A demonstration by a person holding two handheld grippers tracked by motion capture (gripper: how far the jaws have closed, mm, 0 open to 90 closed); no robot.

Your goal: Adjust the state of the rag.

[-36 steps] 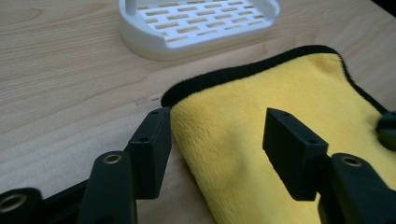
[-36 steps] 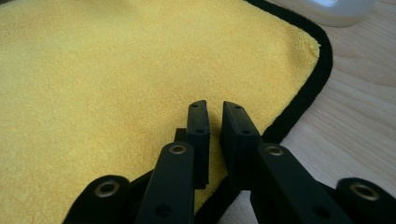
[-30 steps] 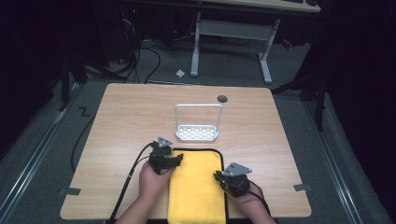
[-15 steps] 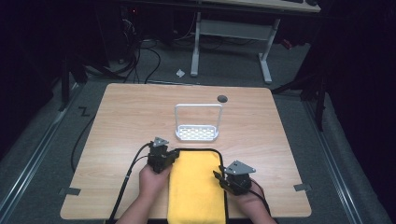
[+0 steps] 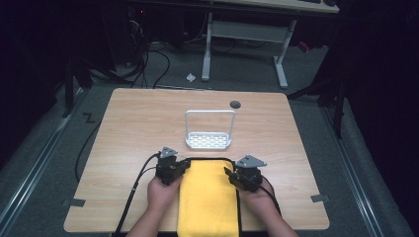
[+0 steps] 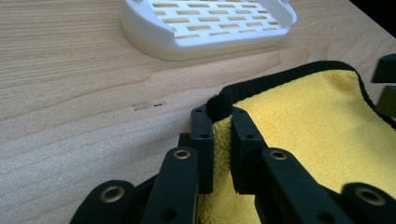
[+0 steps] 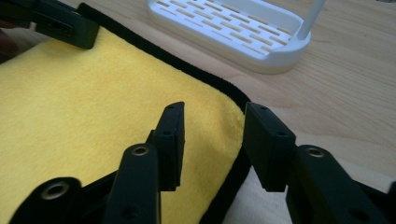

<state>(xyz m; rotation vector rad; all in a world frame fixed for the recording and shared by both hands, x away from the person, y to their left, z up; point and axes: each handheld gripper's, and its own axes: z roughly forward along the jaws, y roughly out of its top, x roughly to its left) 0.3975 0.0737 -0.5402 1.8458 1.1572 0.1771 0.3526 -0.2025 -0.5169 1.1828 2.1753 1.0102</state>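
A yellow cloth (image 5: 207, 197) with a black hem lies at the table's near edge between the two hands. My left gripper (image 5: 184, 165) is at its far left corner. In the left gripper view, the jaws (image 6: 219, 116) are shut on the hem of the cloth (image 6: 308, 126), and the corner is bunched up between the pads. My right gripper (image 5: 228, 173) is at the far right corner. Its jaws (image 7: 212, 121) have just been opening and stand apart over the cloth (image 7: 84, 102), with the hem passing under them untouched.
A white slotted rack (image 5: 208, 140) with a hoop handle stands just beyond the cloth, close ahead of both grippers (image 6: 205, 23) (image 7: 233, 32). A dark round hole (image 5: 235, 104) sits farther back. The left gripper's cable (image 5: 133, 197) runs off the near left edge.
The right hand has shifted a little farther from the person along the cloth's right edge. The left hand stays at the far left corner.
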